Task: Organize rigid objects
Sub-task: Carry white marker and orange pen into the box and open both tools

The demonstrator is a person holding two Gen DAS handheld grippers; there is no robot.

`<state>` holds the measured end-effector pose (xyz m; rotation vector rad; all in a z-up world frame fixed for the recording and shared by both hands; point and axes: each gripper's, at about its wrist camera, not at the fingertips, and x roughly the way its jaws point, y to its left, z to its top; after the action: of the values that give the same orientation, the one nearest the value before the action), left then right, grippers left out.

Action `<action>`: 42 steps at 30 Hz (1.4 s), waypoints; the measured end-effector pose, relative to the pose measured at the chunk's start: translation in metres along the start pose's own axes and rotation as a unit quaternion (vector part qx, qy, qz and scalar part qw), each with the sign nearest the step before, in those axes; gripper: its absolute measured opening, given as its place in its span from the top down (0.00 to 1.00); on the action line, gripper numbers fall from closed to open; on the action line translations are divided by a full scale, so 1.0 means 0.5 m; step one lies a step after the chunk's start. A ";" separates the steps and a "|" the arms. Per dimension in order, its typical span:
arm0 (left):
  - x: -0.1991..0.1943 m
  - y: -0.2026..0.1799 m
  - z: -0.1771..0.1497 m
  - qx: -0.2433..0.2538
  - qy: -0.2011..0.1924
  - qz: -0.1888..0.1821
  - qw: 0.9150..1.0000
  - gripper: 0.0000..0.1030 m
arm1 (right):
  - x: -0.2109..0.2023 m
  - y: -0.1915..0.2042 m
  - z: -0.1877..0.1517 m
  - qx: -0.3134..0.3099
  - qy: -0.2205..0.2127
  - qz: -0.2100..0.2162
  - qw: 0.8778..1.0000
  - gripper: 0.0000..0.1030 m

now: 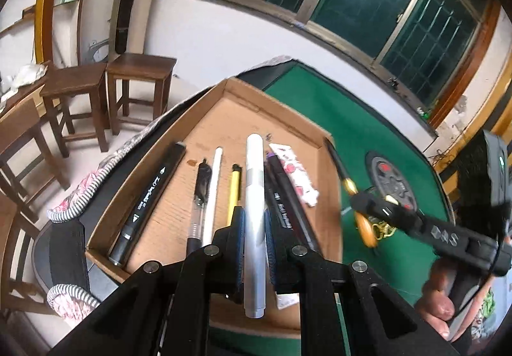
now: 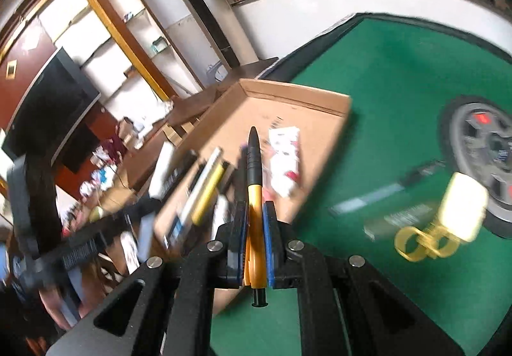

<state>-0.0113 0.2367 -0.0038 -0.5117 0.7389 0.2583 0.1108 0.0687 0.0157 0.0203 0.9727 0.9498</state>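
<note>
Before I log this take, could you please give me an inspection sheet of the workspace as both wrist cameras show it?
Surface: green felt table with a round dark centre unit.
Job's things: cardboard tray holding a black marker, white pen, yellow pen and patterned packet.
Clutter: gold keyring and a pale tag on the felt, blurred.
Grippers: left gripper shut on a silver marker; right gripper shut on an orange and black pen.
Cables: nothing seen on the table.
Surroundings: wooden stools, barred window, tower fan.
</note>
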 end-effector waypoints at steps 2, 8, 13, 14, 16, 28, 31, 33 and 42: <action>0.018 0.006 -0.002 0.001 0.007 0.012 1.000 0.89 | 0.046 0.005 0.017 0.015 0.002 0.006 1.000 0.91; 0.063 0.017 0.000 -0.003 0.033 0.019 0.999 0.89 | 0.123 -0.010 0.018 0.042 0.009 0.006 0.999 0.91; 0.085 0.004 0.006 0.012 0.047 0.035 0.998 0.89 | 0.134 -0.006 0.014 0.028 0.000 -0.010 1.000 0.91; 0.088 0.003 0.006 0.014 0.050 0.035 0.998 0.89 | 0.134 -0.008 0.011 0.025 0.000 -0.012 1.000 0.91; 0.096 -0.001 0.004 0.018 0.057 0.038 0.997 0.89 | 0.138 -0.009 0.008 0.022 0.001 -0.018 1.000 0.91; 0.074 -0.005 -0.005 0.025 0.046 0.025 0.998 0.59 | 0.142 -0.029 -0.002 0.035 0.001 -0.012 0.999 0.89; 0.051 -0.016 -0.007 0.028 0.038 0.013 0.999 0.54 | 0.120 -0.034 -0.001 0.043 -0.017 0.007 0.999 0.77; 0.033 -0.030 -0.013 0.034 0.029 0.005 0.999 0.50 | 0.108 -0.034 0.000 0.046 -0.028 0.013 0.998 0.64; -0.013 -0.132 -0.037 0.084 0.018 -0.029 0.996 0.33 | -0.040 -0.103 0.017 0.069 -0.059 0.030 0.995 0.32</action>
<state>-0.0005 0.1707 0.0121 -0.3778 0.7728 0.1304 0.1477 0.0265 0.0135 0.2201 0.9297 0.9237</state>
